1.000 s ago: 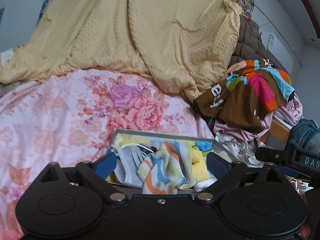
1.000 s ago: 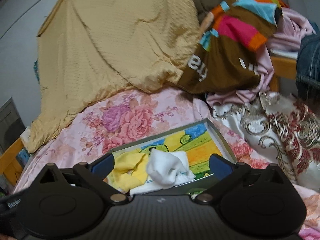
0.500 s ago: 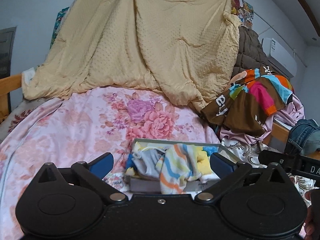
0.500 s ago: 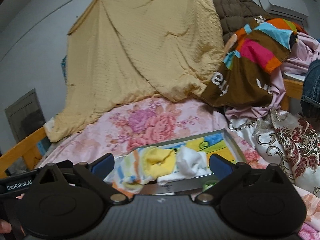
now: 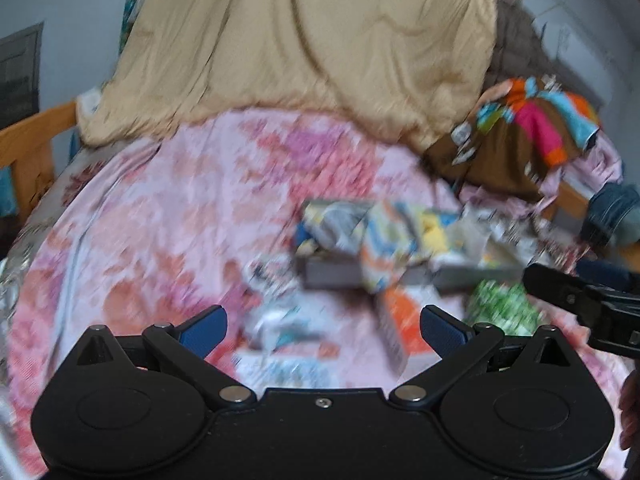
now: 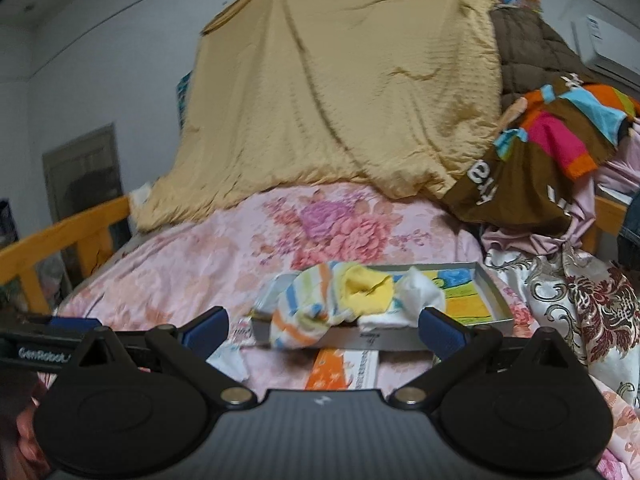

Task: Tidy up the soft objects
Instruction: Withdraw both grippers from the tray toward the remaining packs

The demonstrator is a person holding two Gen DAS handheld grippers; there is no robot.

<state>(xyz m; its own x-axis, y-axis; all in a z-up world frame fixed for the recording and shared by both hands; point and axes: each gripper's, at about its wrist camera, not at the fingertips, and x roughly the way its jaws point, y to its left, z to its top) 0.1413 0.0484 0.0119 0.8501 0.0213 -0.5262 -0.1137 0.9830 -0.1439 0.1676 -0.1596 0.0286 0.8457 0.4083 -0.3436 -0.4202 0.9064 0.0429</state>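
Striped sock (image 6: 308, 312) drapes over our tray's (image 6: 494, 300) lower-centre rim, so both our grippers, left (image 5: 322, 326) and right (image 6: 322, 326), hang wide-jawed, empty.

Tan quilt (image 6: 344, 92) draped high against the wall, lower edge lying on the pink floral bedspread (image 6: 224, 248). Brown quilted blanket (image 6: 524, 48) just right of it. Wooden bed rail (image 6: 60, 232) along the left side. Air conditioner (image 6: 612, 48) on the wall, upper right. Dark framed panel (image 6: 82, 172) on the left wall. Cream and maroon patterned fabric (image 6: 580, 292) heaped at right.
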